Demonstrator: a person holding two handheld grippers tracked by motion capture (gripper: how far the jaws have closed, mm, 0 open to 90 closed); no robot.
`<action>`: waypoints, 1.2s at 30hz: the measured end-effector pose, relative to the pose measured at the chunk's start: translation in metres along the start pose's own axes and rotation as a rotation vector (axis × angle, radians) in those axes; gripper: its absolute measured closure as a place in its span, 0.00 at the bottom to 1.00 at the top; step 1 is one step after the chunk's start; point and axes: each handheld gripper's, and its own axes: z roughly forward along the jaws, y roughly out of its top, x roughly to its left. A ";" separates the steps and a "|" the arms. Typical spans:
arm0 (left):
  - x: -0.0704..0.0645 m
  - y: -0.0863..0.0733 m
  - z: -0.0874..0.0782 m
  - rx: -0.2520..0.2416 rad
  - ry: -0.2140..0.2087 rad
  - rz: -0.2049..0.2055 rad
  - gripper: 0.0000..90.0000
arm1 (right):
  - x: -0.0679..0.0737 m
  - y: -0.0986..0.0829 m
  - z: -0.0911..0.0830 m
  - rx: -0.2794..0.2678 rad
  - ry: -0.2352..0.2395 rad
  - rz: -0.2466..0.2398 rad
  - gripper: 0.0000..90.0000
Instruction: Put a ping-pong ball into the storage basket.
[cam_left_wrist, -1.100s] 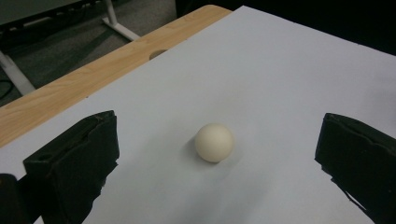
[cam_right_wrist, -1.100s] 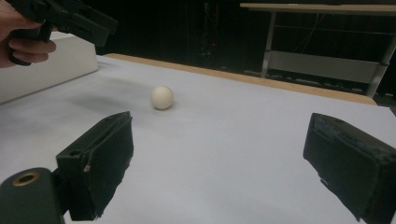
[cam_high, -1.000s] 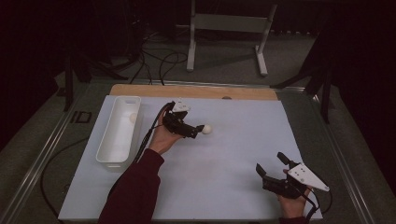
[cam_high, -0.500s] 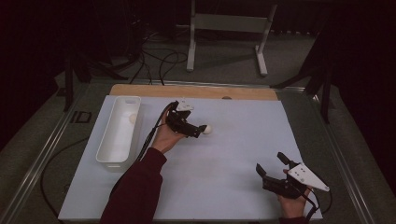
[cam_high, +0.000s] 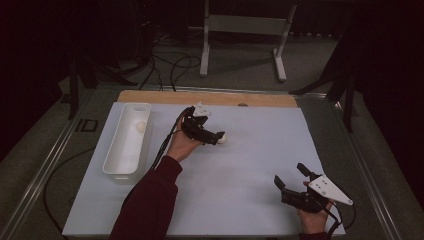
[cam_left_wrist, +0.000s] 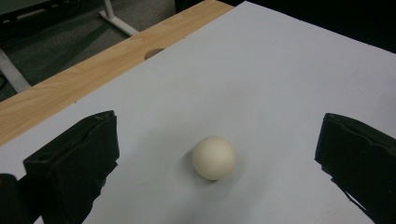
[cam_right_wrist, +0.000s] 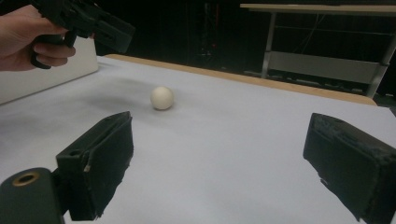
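A cream ball (cam_high: 223, 138) rests on the pale sheet (cam_high: 250, 165) covering the table. My left gripper (cam_high: 217, 136) is held over the sheet with its tips right at the ball. In the left gripper view the ball (cam_left_wrist: 213, 157) lies on the sheet between the two wide-apart jaws of that gripper (cam_left_wrist: 217, 140), touching neither, so it is open. My right gripper (cam_high: 289, 174) hovers open near the front right corner, with nothing between its jaws. The right gripper view looks past its own jaws (cam_right_wrist: 226, 154) to the ball (cam_right_wrist: 162, 98) and the left gripper (cam_right_wrist: 88, 21).
A long white tray (cam_high: 116, 159) stands at the left of the sheet with another cream ball (cam_high: 141, 126) in its far end. A wooden strip (cam_high: 210, 98) with a hole runs along the table's far edge. Cables and a metal stand (cam_high: 240, 30) lie on the floor beyond.
My left gripper has edged a little to the right, closer around the ball. The right gripper and the ball have stayed where they were.
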 end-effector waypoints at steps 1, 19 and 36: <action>0.000 0.000 0.001 0.000 0.001 -0.003 0.01 | 0.000 0.000 0.000 0.000 0.000 0.000 0.09; -0.002 0.004 0.020 0.038 0.003 -0.006 0.01 | -0.001 0.000 -0.001 -0.003 0.001 0.003 0.09; 0.001 0.004 0.035 0.098 0.010 -0.016 0.01 | -0.001 0.000 -0.001 -0.003 0.001 0.004 0.09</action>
